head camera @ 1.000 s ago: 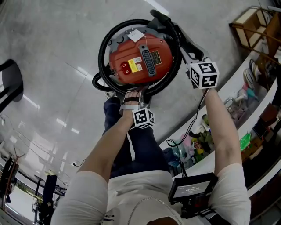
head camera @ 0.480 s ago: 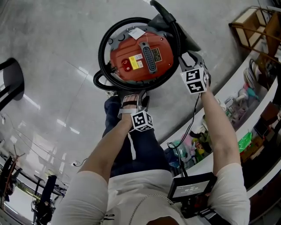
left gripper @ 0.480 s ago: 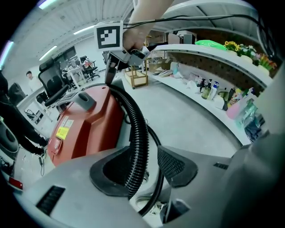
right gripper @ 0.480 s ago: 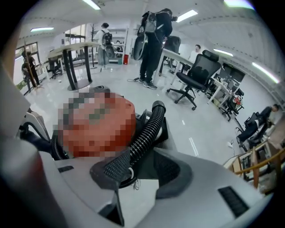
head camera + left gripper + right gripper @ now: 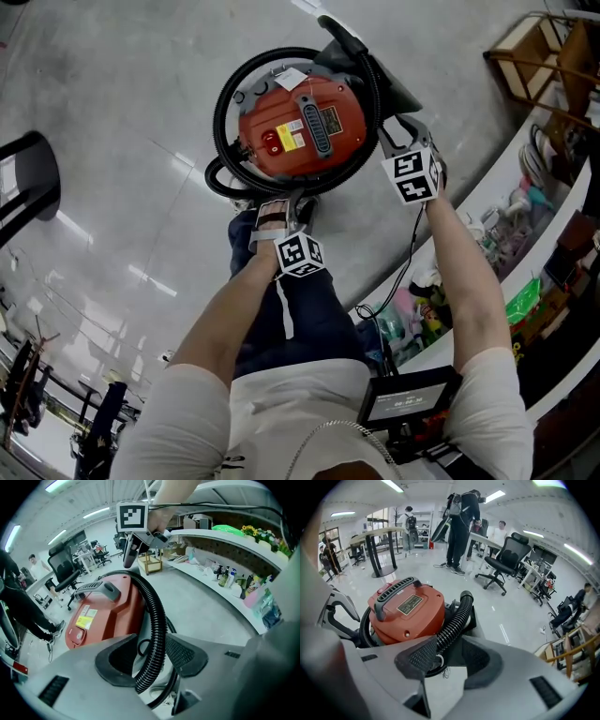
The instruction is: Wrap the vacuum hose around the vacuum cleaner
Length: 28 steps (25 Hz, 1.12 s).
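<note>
A red vacuum cleaner [image 5: 300, 127] stands on the grey floor with its black ribbed hose [image 5: 220, 112] looped round the body. My left gripper [image 5: 279, 206] is at the near side of the vacuum cleaner [image 5: 103, 616], shut on the hose [image 5: 154, 620], which runs up between its pads. At the vacuum's right side, my right gripper [image 5: 398, 131] is shut on another stretch of the hose [image 5: 457, 618], close to where it meets the vacuum cleaner [image 5: 410, 609]. In its own view the left gripper [image 5: 152, 654] shows the hose filling its gap; so does the right gripper [image 5: 445, 656].
A long white shelf [image 5: 525, 216] with bottles and clutter runs along the right. A wooden rack [image 5: 548, 52] stands at the far right. My leg [image 5: 281, 309] is right beside the vacuum. Office chairs [image 5: 506, 557] and standing people [image 5: 459, 522] are further off.
My right gripper has rolled and swung in toward the vacuum's right side with the hose in it. The left gripper shifted slightly, keeping its grip on the hose.
</note>
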Each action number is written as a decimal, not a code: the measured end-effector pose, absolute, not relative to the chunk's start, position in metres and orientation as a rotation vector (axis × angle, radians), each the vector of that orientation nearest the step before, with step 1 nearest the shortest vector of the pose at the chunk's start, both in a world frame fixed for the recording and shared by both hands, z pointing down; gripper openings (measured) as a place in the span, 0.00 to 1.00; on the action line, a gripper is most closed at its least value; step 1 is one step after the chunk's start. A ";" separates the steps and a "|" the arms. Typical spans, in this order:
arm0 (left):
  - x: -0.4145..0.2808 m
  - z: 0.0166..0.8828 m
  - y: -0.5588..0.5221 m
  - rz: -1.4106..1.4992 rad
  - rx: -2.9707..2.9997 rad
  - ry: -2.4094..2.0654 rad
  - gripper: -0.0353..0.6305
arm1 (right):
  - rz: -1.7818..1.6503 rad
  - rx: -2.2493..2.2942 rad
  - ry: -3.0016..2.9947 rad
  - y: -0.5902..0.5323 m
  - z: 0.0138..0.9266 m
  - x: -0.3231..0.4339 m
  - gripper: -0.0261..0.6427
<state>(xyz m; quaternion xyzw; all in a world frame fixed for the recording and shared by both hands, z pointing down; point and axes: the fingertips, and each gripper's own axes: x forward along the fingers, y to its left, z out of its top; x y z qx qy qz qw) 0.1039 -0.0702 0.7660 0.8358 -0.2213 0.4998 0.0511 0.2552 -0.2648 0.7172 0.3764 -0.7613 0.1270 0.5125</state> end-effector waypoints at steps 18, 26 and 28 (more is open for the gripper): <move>0.038 0.610 -0.122 1.229 2.427 -0.996 0.30 | 0.526 1.088 -1.851 -0.163 0.588 0.255 0.29; 0.011 0.503 -0.106 0.960 2.513 -1.080 0.10 | 0.689 1.359 -1.895 -0.076 0.481 0.211 0.27; 0.003 0.478 -0.095 0.908 2.552 -1.064 0.08 | 0.685 1.448 -1.915 -0.058 0.448 0.191 0.25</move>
